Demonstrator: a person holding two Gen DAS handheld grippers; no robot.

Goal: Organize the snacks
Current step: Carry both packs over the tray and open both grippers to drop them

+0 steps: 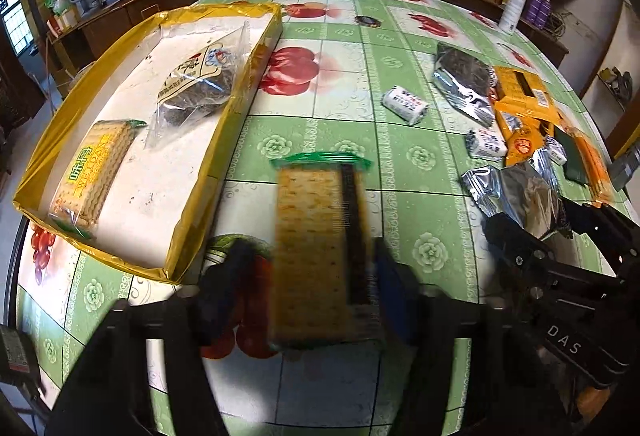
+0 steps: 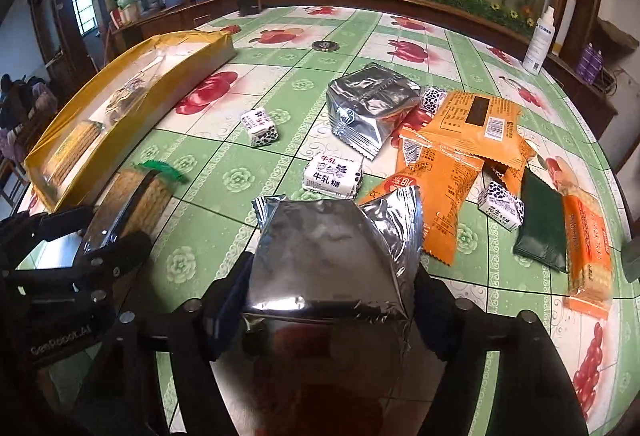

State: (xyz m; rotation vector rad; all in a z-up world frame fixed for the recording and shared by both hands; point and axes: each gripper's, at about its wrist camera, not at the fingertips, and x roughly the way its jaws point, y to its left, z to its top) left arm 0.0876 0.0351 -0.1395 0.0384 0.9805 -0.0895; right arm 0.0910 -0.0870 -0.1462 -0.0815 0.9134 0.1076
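A green-ended cracker pack [image 1: 316,256] lies lengthwise between the fingers of my left gripper [image 1: 310,276]. The right finger touches it and a gap shows at the left finger, so the jaws stand open around it. The same pack [image 2: 136,195] and left gripper [image 2: 88,232] show at the left of the right wrist view. My right gripper [image 2: 332,300] is shut on a silver foil pack [image 2: 328,248], a pad against each side. A yellow-rimmed tray [image 1: 224,139] to the left holds another cracker pack [image 1: 92,171] and a clear bag of dark snacks [image 1: 196,83].
On the green flowered tablecloth lie a second silver pack [image 2: 368,107], orange packets [image 2: 472,131], white nougat candies [image 2: 332,173], a dark green packet [image 2: 544,224] and an orange cracker pack [image 2: 588,248]. A white spray bottle [image 2: 540,39] stands at the far right edge.
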